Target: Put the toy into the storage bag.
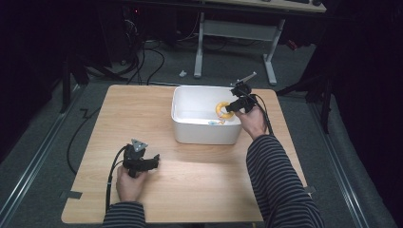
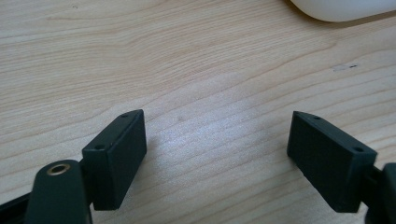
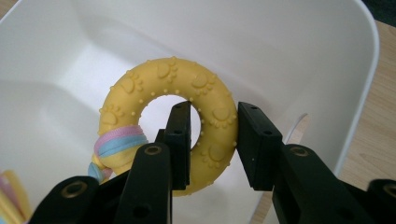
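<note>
Over the right half of the one white tub (image 1: 190, 130), the right gripper (image 3: 214, 140) held a single yellow ring toy (image 3: 212, 93), its jaws clamped across the ring's band. Near the worktop's (image 1: 199, 185) left side, the left gripper (image 2: 217, 154) rested with jaws wide, holding nothing.

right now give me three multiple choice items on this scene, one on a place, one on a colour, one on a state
1. Where is the yellow rubber ring with paw prints?
A. over the white plastic tub
B. on the floor
C. under the left gripper

2. What colours is the band wrapped round the ring?
A. red and black
B. pink and blue
C. green

3. How is the right gripper?
A. open, empty
B. shut on the ring
C. lying on the wooden table

Key: 1 A, the ring hangs inside the tub's walls; 2 B, the band shows pink and blue; 3 B, one jaw passes through the hole, one outside.
</note>
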The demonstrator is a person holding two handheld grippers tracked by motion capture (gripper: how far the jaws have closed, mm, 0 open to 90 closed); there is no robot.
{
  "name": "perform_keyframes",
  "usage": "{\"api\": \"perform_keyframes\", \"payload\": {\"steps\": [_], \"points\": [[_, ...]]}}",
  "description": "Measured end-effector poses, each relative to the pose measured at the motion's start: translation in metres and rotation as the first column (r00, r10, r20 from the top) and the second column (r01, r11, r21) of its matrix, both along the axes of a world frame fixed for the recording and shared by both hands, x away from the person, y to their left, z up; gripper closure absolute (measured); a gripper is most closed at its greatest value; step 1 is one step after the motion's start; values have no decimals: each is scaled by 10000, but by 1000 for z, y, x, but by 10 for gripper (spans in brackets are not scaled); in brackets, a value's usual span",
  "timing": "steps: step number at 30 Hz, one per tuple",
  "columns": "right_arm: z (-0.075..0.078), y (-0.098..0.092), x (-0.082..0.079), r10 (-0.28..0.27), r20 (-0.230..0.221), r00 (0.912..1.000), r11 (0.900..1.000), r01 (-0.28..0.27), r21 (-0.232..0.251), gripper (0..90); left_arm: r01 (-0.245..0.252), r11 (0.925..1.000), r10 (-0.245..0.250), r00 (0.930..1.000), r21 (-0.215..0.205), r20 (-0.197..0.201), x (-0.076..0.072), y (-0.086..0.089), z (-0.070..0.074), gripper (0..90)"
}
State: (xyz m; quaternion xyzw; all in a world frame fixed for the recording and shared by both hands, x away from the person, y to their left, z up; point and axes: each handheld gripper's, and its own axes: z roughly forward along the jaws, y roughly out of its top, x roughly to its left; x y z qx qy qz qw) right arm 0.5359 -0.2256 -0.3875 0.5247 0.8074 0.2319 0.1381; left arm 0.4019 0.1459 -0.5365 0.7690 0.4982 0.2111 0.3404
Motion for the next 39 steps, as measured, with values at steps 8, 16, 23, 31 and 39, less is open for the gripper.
{"api": "perform_keyframes", "payload": {"steps": [8,16,23,31,39], "points": [[5,2,-14,414,34,9991,9991,-414,-29,674,3,10000,-3,10000,-4,-4,0,0,0,200],[6,-2,-21,552,-27,9985,9983,-551,170,673,-9,10000,9,10000,-14,7,0,0,0,201],[2,-1,-23,643,-192,9977,9978,-640,142,671,8,10000,-8,10000,12,-7,0,0,0,201],[4,-3,-24,806,-137,9967,9952,-797,572,544,4,10000,-4,10000,24,-10,0,0,0,202],[16,-11,-39,791,738,9941,9935,-847,757,478,-7,10000,7,10000,9,3,0,0,0,204]]}}
